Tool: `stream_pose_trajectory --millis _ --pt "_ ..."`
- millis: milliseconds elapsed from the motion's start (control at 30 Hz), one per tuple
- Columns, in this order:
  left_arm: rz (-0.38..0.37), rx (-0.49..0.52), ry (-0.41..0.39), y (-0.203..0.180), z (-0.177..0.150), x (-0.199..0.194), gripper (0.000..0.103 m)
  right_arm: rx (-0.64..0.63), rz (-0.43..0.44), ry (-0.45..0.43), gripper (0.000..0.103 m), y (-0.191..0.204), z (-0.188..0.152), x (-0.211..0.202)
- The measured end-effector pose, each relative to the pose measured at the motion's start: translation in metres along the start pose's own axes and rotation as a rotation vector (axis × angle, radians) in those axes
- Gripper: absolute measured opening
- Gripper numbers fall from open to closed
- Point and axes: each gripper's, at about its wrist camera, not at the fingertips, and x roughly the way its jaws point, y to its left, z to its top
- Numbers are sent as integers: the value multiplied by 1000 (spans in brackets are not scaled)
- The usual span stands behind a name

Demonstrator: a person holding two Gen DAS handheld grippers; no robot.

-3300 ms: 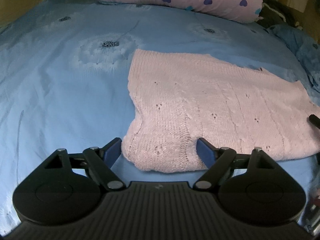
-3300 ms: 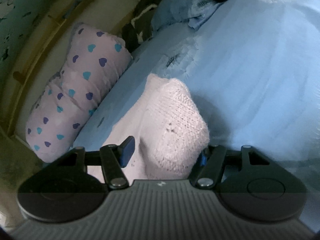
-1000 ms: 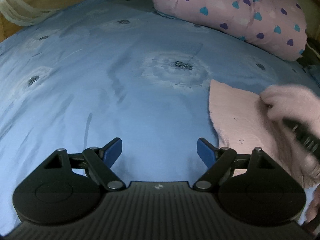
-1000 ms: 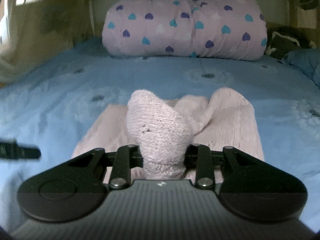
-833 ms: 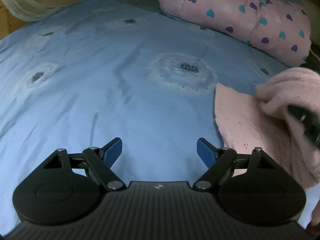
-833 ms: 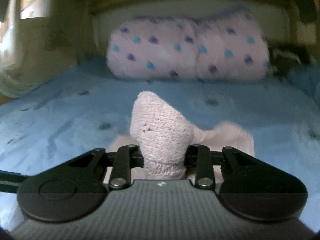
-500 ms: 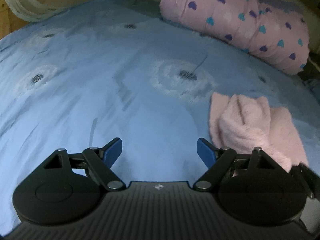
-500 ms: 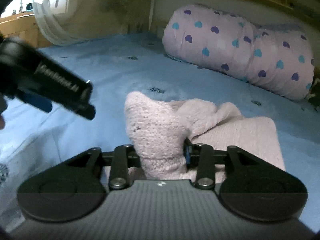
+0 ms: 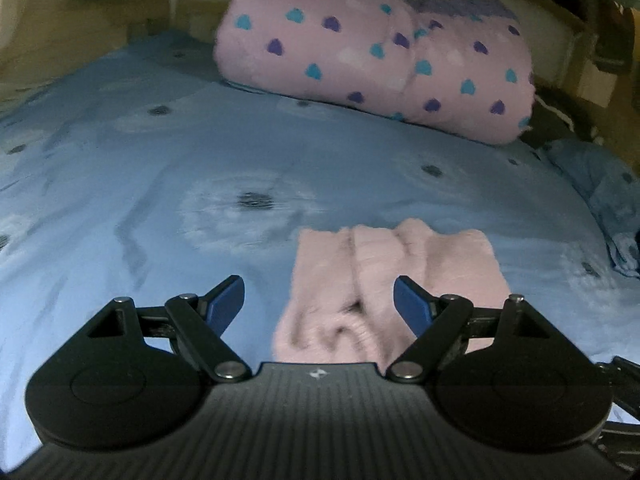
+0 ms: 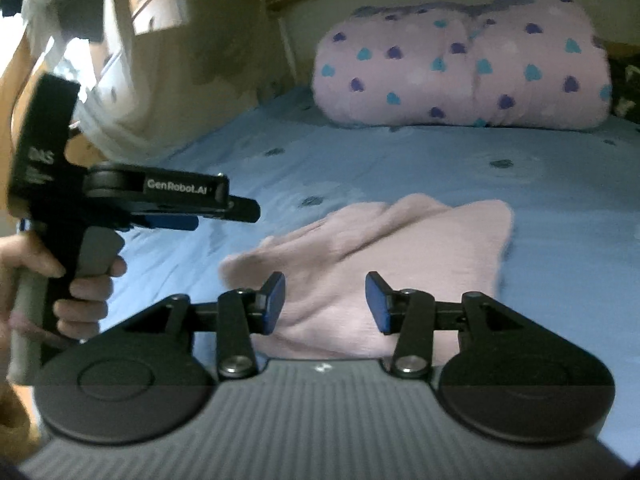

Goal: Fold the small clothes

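A small pink knitted garment [image 9: 380, 280] lies folded over and rumpled on the blue bedsheet [image 9: 140, 184]. It also shows in the right wrist view [image 10: 380, 248]. My left gripper [image 9: 319, 300] is open and empty, hovering just in front of the garment's near edge. My right gripper [image 10: 325, 298] is open and empty, just above the garment's near part. The left gripper is also seen from the side in the right wrist view [image 10: 240, 210], held by a hand, left of the garment.
A rolled pink quilt with blue and purple hearts [image 9: 380, 56] lies at the head of the bed, also seen in the right wrist view [image 10: 460, 76]. Crumpled blue bedding [image 9: 600, 196] is at the right. A white curtain [image 10: 120, 92] hangs at the left.
My right gripper has opened and let go of the pink garment, which now lies folded on the sheet. My left gripper has swung right to face the garment.
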Motion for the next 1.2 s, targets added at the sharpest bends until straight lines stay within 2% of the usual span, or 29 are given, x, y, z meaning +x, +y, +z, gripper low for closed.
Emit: stream_pose_trajectory --millis 133,200,433,467,533,567,600,733,800,833,900,1000,1200 --pt "-10 4 45 -15 12 36 83 104 -86 -36 50 -36 -6 -7" --pt "-8 -16 74 -17 18 56 77 174 -125 -47 51 -52 -9 -1" --pt "-15 -97 161 -17 21 112 70 286 -150 -87 51 -76 -26 13" --pt "-21 -105 166 -16 20 116 63 294 -147 -92 51 -78 -27 14" --pt "-52 -122 163 -15 18 120 35 311 -140 -103 51 -83 -33 14" --pt "-72 -136 154 -14 17 119 15 318 -135 -108 51 -85 -35 14" --pt "-87 -143 139 -13 17 116 11 324 -130 -114 51 -87 -37 12" --pt "-100 -183 19 -2 20 80 9 344 -114 -131 51 -90 -41 11" --pt "-46 -184 -18 9 23 73 9 332 -117 -138 51 -90 -40 10" --pt "-13 -187 -16 16 23 75 9 322 -122 -143 51 -89 -40 10" --pt "27 -206 38 31 19 90 9 306 -131 -146 51 -87 -41 9" --pt "18 -178 108 35 6 106 10 292 -127 -135 51 -83 -42 11" --pt "-41 -202 84 40 5 82 13 285 -139 -117 51 -79 -41 11"
